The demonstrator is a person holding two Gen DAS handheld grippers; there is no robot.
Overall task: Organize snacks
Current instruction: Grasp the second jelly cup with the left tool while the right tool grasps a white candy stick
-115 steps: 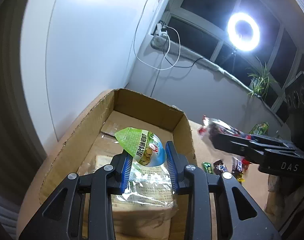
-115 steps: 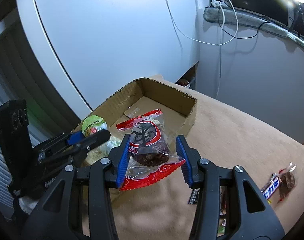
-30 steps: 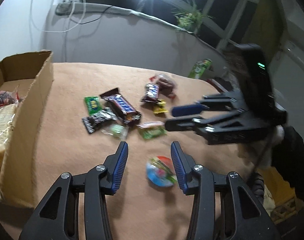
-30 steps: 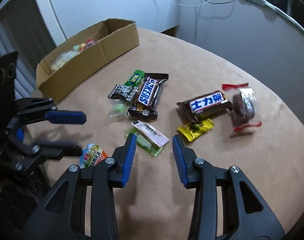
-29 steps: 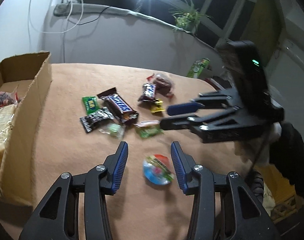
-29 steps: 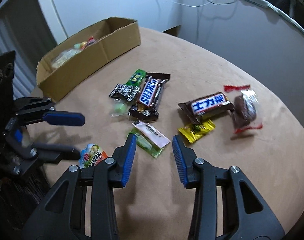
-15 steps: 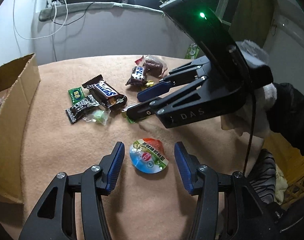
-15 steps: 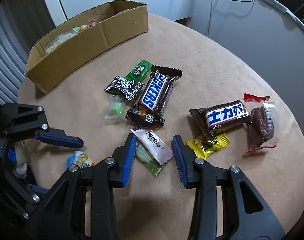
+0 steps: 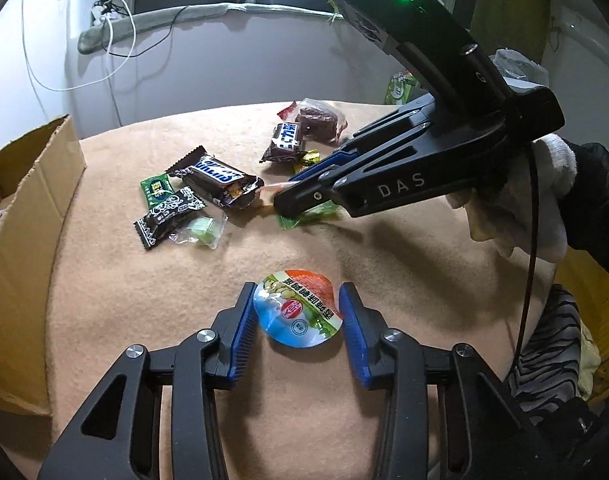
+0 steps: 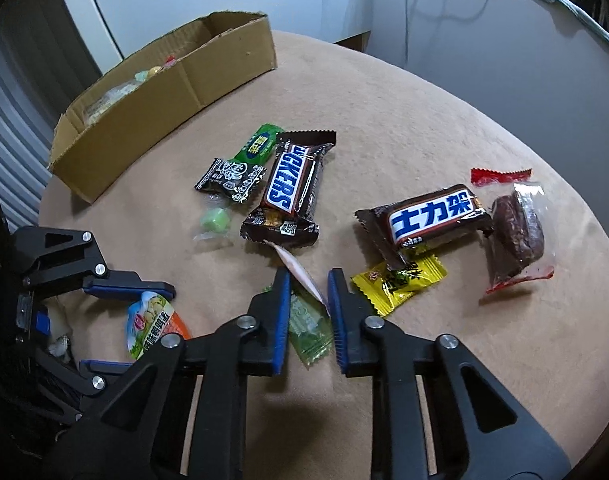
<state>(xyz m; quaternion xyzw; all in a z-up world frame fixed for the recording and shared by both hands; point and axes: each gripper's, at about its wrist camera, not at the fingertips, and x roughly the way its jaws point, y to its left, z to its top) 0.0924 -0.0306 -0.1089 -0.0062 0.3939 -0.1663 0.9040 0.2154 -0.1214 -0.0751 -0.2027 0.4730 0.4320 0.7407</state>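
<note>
A round jelly cup with a blue, green and orange lid lies on the tan tabletop. My left gripper is closing on it, and both blue pads touch its rim. In the right wrist view the same jelly cup sits between the left gripper fingers. My right gripper is closing on a pink-white packet, which stands tipped on edge between the pads. A green packet lies under it. In the left wrist view the right gripper tips pinch that pink-white packet.
An open cardboard box with snacks inside stands at the far left. Two Snickers bars, a black packet, a green candy, a yellow candy and a wrapped brown cake lie loose. A gloved hand holds the right gripper.
Both grippers have sunk toward the table. The left jaws widened, then narrowed onto the jelly cup. The right jaws narrowed onto the pink-white packet, which tipped up on edge.
</note>
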